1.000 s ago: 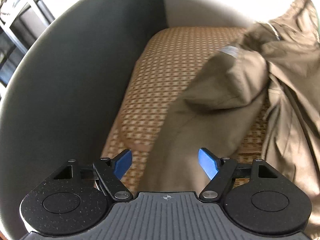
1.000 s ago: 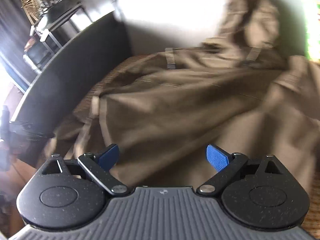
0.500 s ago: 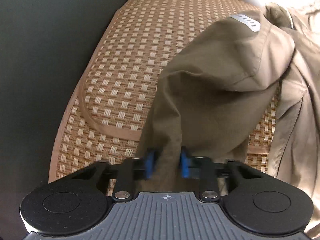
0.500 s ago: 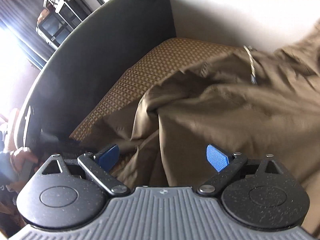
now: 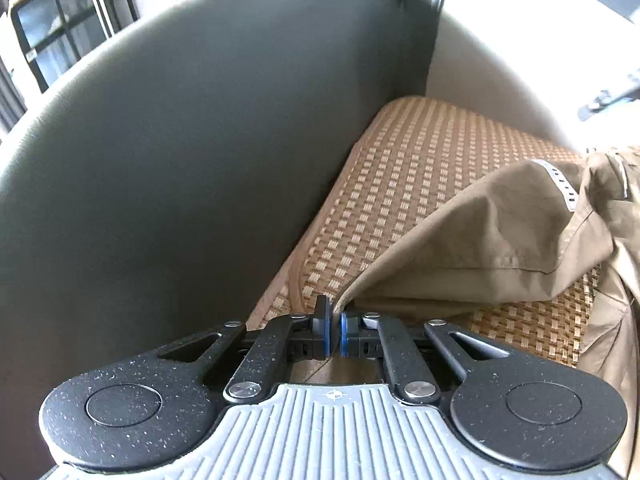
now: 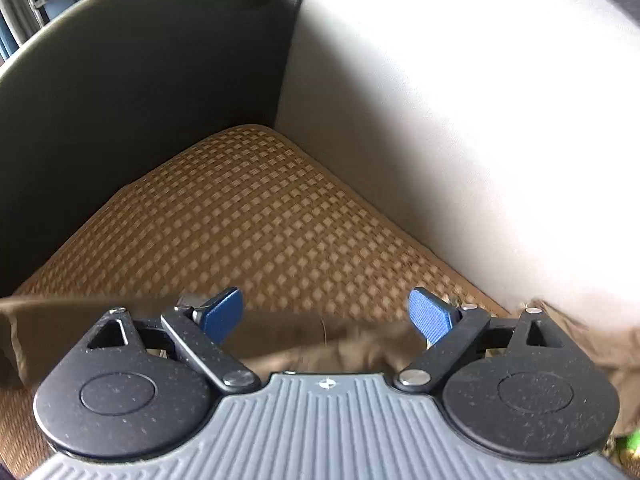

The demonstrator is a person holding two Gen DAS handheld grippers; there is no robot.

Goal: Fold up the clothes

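A khaki-brown garment [image 5: 492, 240] lies on a woven rattan seat mat [image 5: 396, 184], with a white label showing near its upper fold. My left gripper [image 5: 335, 330] is shut on a thin edge of this garment, which stretches taut up and to the right from the blue pads. In the right wrist view the same brown garment [image 6: 320, 340] lies just under and behind my right gripper [image 6: 325, 314], which is open, its blue pads wide apart with nothing between them. The mat [image 6: 256, 216] spreads ahead of it.
A dark leather sofa arm [image 5: 180, 160] rises close on the left, also seen as the sofa arm [image 6: 120, 80] in the right view. A pale backrest cushion [image 6: 480, 120] stands behind the mat. Shelving [image 5: 52, 32] shows beyond the sofa.
My left gripper closed on the garment's edge and has lifted and pulled it back, tightening the cloth. My right gripper swung away from the heap towards the bare corner of the mat, staying open.
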